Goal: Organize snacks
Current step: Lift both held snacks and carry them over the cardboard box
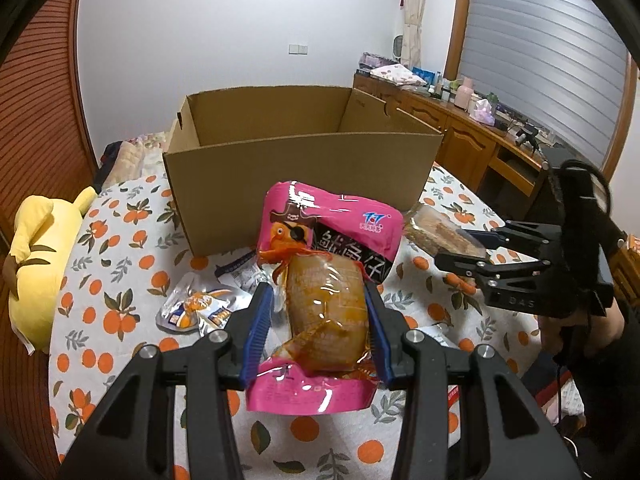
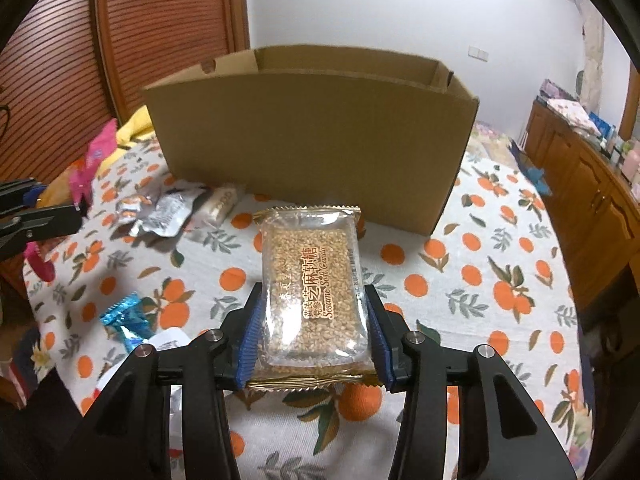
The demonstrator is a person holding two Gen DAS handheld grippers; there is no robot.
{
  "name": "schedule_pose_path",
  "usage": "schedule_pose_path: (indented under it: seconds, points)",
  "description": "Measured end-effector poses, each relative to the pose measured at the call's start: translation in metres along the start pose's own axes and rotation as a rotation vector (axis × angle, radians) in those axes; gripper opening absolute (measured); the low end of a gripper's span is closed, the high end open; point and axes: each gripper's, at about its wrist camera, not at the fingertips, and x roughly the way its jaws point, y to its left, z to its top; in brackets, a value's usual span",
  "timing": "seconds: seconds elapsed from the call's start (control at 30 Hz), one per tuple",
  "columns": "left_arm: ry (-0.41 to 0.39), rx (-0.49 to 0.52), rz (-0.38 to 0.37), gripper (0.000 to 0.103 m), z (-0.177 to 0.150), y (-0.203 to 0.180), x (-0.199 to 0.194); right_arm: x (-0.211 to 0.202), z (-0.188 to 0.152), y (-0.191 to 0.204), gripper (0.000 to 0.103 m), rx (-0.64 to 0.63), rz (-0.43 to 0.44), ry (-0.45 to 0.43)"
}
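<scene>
Table: a cloth (image 2: 500, 280) printed with oranges and leaves covers it and fills the lower half of both views.
Cardboard box: the open cardboard box (image 1: 296, 168) stands upright on the cloth, centre of both views, flaps up, behind both held packs.
Plush toy: a yellow plush toy (image 1: 40, 272) lies at the left edge of the left wrist view, on the edge of the cloth.
Left tongs: the left tongs (image 1: 320, 304) sit low and centre in their own view, blue pads clamped on either side of the pink snack pack (image 1: 324, 264), which is up off the cloth and in front of the box's near wall.
Right tongs: the right tongs (image 2: 312, 312) have their pads pressed on the long sides of the sesame candy pack (image 2: 312, 288), a clear wrapper with gold edges, held above the cloth just short of the box.
Cross view: in the left wrist view the right tongs show at right centre with the candy pack reaching toward the box corner.
Loose snacks: silver pouches (image 2: 164, 212) lie on the cloth left of the box, close together.
Blue wrapper: a small blue candy wrapper (image 2: 128, 316) lies lower left in the right wrist view, apart from the pouches.
</scene>
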Motion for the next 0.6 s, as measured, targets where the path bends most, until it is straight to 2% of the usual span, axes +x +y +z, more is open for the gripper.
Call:
schedule_pose_path:
  seconds: [0.6]
  points:
    - [-0.064,0.003,0.010,0.044,0.030,0.008,-0.014,-0.054,0.020,0.011,0.047,-0.029,-0.004,-0.123]
